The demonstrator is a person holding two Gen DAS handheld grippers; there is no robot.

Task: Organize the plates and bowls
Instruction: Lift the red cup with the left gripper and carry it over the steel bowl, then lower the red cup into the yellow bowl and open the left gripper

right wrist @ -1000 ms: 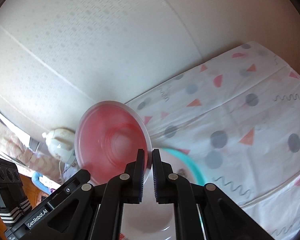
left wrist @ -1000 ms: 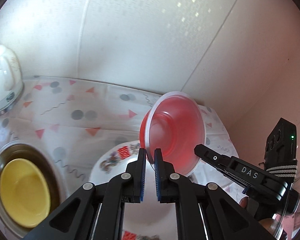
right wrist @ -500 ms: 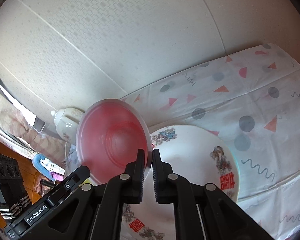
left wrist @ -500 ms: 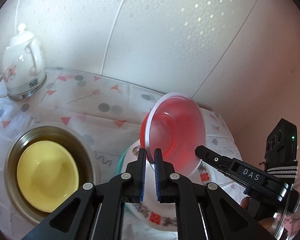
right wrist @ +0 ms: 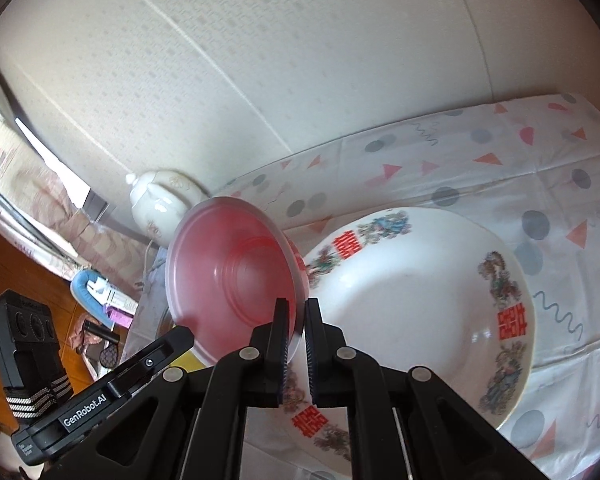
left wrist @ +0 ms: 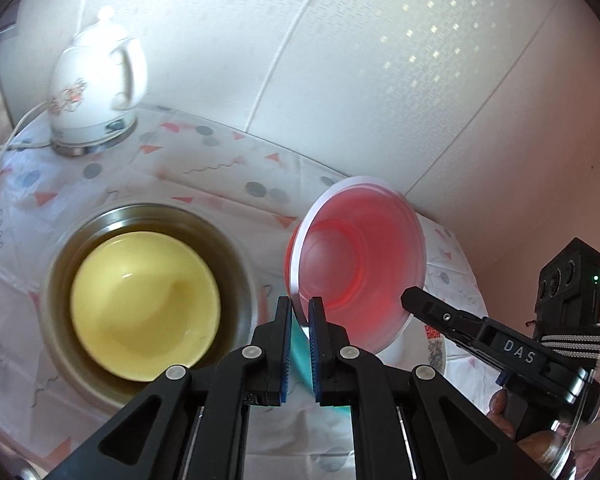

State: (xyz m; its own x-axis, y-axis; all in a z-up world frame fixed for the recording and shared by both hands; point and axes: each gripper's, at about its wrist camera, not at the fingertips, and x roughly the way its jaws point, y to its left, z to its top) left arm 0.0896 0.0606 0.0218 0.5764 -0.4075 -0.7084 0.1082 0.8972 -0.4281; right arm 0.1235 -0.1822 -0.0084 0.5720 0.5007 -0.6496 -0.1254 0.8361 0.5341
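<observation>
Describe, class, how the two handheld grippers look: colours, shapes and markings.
Left gripper: matt black angular fingers, blue ribbed pads, silver rivets; white "GenRobot.AI" lettering. Right gripper: the same build; white "DAS" lettering. Each carries a black camera block with striped strap.

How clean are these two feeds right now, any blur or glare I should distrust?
Left wrist view: kettle and metal bowl rim are motion-smeared, and the right edge has a pink cast. Right wrist view: the red bowl is softly blurred, a small glare spot sits on the patterned plate, and the walls bow from fisheye.
</observation>
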